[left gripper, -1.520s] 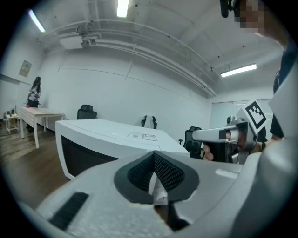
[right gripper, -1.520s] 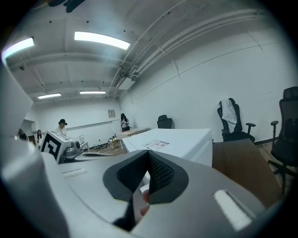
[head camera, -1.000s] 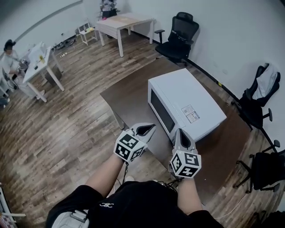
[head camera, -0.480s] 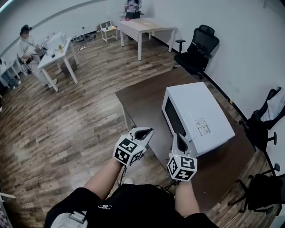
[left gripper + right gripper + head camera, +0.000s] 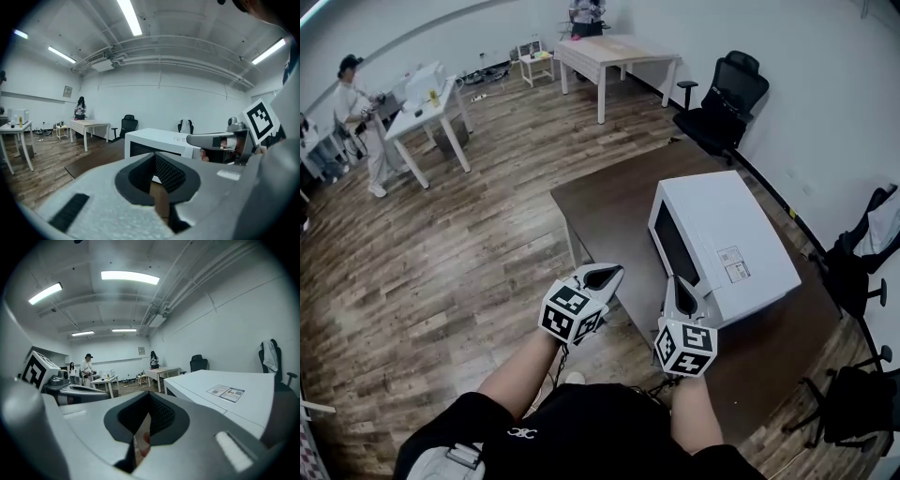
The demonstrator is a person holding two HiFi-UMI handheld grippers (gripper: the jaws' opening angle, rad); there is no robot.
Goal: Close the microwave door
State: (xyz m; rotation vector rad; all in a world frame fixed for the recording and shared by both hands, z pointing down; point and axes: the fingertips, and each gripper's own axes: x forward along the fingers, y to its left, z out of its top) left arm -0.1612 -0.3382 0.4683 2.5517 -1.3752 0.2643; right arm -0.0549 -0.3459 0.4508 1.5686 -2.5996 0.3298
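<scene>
A white box-shaped microwave (image 5: 722,248) is sitting on the dark brown table (image 5: 600,211), far right, its door seemingly flush. The left gripper (image 5: 605,276) and right gripper (image 5: 680,292) are hovering clenched and empty by its near corner, likely because pushing needs no grasp.

The floor (image 5: 441,281) is made of brown wood planks. The walls (image 5: 825,84) are white. A dark brown bench (image 5: 600,206) stands near the right wall. A pale table (image 5: 614,52) stands at the back, and a white table (image 5: 427,98) stands on the left. A black chair (image 5: 727,94) sits by the wall. Another chair (image 5: 853,267) has a white cloth on it. Long lights (image 5: 129,16) shine on the ceiling.
</scene>
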